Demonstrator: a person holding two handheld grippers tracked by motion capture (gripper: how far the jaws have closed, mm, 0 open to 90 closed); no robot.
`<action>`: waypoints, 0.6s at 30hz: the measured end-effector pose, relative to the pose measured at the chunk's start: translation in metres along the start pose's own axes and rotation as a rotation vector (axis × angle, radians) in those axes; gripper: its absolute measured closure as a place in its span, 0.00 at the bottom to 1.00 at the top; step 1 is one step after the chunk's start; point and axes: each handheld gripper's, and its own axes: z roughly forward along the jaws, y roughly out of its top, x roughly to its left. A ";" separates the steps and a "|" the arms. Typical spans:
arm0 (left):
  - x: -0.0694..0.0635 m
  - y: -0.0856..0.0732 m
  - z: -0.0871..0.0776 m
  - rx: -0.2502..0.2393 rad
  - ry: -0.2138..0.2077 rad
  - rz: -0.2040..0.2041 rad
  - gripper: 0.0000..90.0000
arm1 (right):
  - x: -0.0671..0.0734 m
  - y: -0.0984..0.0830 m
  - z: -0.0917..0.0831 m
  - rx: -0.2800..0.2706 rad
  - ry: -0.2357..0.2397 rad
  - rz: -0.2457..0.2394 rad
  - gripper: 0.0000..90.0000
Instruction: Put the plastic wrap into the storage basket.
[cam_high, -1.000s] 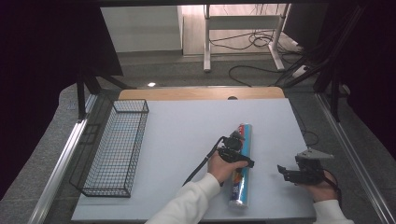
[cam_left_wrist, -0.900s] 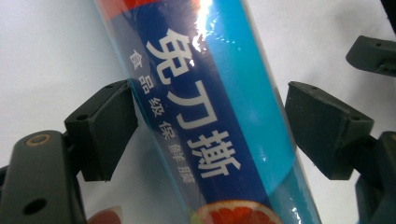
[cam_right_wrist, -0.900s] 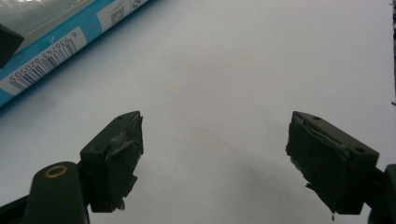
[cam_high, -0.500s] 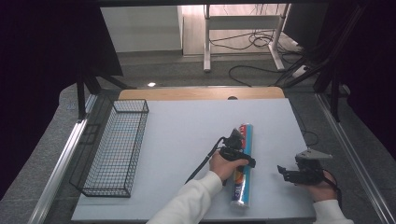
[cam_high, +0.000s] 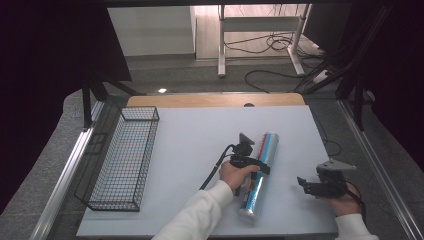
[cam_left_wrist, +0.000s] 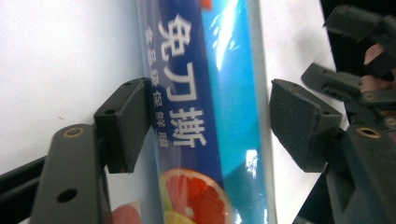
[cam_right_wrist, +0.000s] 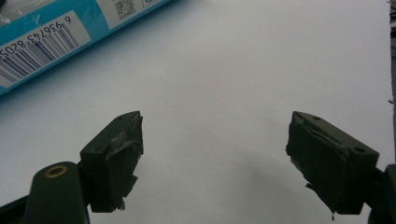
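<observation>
A long roll of cling film (cam_high: 254, 196) in a blue wrapper with fruit pictures lies on the white table top (cam_high: 200, 135), right of centre, running front to back. My left gripper (cam_high: 261, 168) sits across its middle. Its jaws have just been closing, and in the left gripper view both pads (cam_left_wrist: 128, 119) press the sides of the roll (cam_left_wrist: 205, 93). My right gripper (cam_high: 304, 184) is held low to the right of the roll, jaws wide apart over bare table (cam_right_wrist: 215, 140). The barcode end of the roll (cam_right_wrist: 42, 42) lies beyond them.
A black wire basket (cam_high: 140, 114) stands along the table's left side. Past the far wooden edge (cam_high: 215, 100) are a floor, cables and a desk frame. A metal rail (cam_high: 380, 165) runs along the right side.
My left hand has shifted only slightly over the roll. The roll, the basket and my right gripper stay where they were.
</observation>
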 end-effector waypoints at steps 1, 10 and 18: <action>-0.005 -0.001 -0.003 -0.010 0.033 0.028 0.38 | 0.000 0.000 0.000 0.002 -0.001 -0.001 0.21; -0.014 0.002 0.016 0.056 0.117 0.034 0.24 | 0.001 0.000 0.000 0.001 -0.001 -0.004 0.21; -0.024 0.007 0.032 0.113 0.127 0.064 0.28 | -0.001 -0.001 0.000 0.001 -0.005 -0.003 0.21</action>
